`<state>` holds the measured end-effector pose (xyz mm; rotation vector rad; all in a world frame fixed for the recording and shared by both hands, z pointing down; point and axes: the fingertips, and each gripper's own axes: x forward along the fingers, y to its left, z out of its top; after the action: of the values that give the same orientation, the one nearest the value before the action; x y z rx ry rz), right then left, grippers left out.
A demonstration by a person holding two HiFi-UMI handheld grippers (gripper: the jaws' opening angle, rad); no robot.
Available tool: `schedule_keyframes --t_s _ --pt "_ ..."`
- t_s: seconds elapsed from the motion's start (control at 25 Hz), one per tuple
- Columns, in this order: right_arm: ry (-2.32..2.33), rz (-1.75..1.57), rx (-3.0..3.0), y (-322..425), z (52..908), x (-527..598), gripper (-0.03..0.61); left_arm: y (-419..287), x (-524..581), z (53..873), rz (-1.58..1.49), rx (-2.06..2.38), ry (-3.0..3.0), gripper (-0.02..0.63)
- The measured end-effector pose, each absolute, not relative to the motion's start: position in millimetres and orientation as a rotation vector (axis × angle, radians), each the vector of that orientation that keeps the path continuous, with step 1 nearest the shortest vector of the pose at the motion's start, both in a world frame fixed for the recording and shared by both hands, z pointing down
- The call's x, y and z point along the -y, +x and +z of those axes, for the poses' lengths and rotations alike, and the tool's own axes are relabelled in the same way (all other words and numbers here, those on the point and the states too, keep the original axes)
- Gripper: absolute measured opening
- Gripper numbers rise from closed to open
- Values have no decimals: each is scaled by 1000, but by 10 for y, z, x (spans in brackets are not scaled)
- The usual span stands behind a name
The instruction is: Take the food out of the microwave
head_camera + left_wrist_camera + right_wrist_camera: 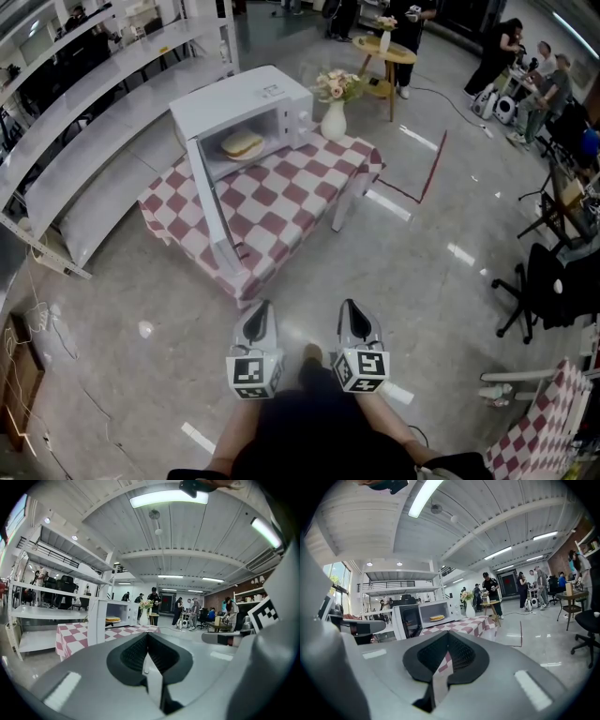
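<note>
I see the food [243, 144], flat, round and yellow-brown, lying inside the open white microwave [248, 98] on the checked tabletop [291, 202], and my left hand-held gripper [259, 307] and right hand-held gripper [352, 307] are both pressed together, empty.

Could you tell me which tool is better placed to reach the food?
Probably right: the right tool faces the open microwave and food directly; the door stands nearer the left tool's path.
</note>
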<state>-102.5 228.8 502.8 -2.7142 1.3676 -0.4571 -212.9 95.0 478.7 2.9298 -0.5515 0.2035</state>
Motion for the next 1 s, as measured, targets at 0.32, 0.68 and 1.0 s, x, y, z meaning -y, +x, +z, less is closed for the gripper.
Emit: schedule_keyframes --t_s 0.32,0.68,1.0 --pt "-2698 -464 -1392 -718 5035 -2099 1 -1832 -791 4824 225 584 2926 9" --pt "-2674 -455 -1431 -269 5067 -1881 1 -1470 -596 4856 214 654 2919 9" --pt "-2647 -449 -1490 -68 5126 -1759 1 -1280 -555 4933 193 701 2895 9"
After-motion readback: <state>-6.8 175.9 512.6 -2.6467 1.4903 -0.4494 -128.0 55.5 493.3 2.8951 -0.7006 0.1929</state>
